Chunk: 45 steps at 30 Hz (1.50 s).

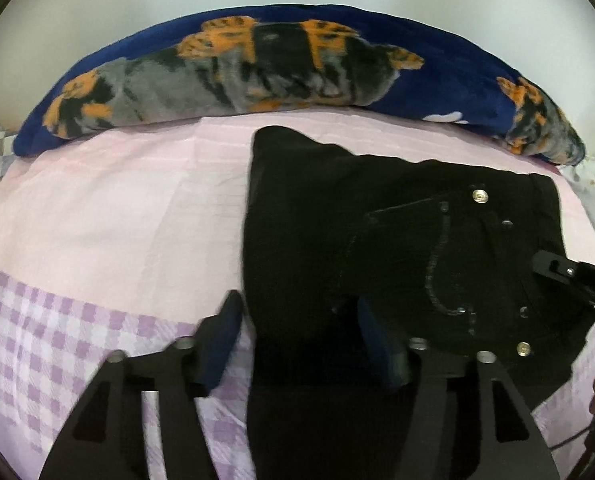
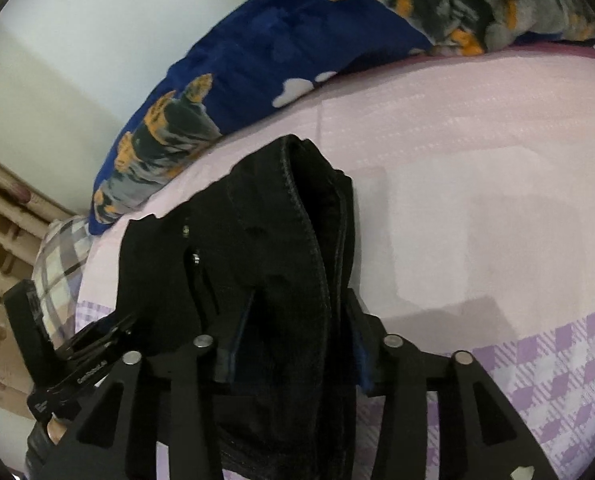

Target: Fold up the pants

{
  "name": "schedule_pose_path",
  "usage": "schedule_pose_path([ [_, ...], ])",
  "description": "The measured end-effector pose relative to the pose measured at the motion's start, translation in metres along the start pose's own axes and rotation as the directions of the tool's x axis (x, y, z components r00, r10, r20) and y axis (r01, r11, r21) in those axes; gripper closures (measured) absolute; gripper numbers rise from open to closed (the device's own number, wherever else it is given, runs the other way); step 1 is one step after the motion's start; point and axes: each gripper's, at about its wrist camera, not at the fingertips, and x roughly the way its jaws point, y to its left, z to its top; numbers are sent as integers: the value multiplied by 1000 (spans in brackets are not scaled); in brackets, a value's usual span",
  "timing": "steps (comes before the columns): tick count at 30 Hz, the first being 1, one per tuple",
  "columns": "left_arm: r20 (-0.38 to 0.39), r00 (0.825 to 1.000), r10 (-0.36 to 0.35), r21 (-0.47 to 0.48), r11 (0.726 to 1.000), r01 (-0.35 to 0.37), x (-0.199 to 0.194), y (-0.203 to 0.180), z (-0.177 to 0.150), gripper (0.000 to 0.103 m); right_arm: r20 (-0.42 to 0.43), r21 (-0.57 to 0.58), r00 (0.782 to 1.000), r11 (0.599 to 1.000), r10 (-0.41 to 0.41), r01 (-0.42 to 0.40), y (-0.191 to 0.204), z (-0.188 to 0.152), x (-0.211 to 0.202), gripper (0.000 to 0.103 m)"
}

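Folded black denim pants [image 1: 397, 240] between both grippers' parted jaws, on smooth pink checked sheet [image 1: 109, 216]

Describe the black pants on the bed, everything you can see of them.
The black pants look like denim, with stitched seams, a pocket and metal rivets. They lie folded in a thick bundle on the pink bedsheet, near a blue patterned blanket. Both the left gripper and right gripper straddle their near edges, jaws open.
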Motion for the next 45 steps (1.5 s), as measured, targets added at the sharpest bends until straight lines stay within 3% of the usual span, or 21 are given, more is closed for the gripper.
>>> schedule_pose_path([
  [2, 4, 1000, 14, -21, 1000, -14, -1, 3, -4, 30, 5, 8, 1000, 1000, -14, 14, -2, -5, -1, 55],
  [10, 6, 999, 41, -40, 998, -41, -18, -4, -29, 28, 27, -22, 996, 996, -88, 89, 2, -30, -17, 36],
  [17, 17, 997, 72, -36, 997, -71, -47, -8, -59, 28, 94, -25, 986, 990, -136, 139, 10, -56, -46, 30],
  [22, 39, 993, 109, -35, 994, -107, -72, -12, -73, 28, 151, -114, 969, 970, -195, 213, 33, -79, -68, 27],
  [36, 87, 983, 161, -23, 987, -159, -127, -35, -124, 28, 258, -204, 949, 950, -179, 235, 72, -134, -108, 4],
  [45, 138, 975, 176, 4, 984, -178, -156, -53, -143, 28, 285, -268, 941, 927, -185, 263, 88, -165, -126, 1],
])
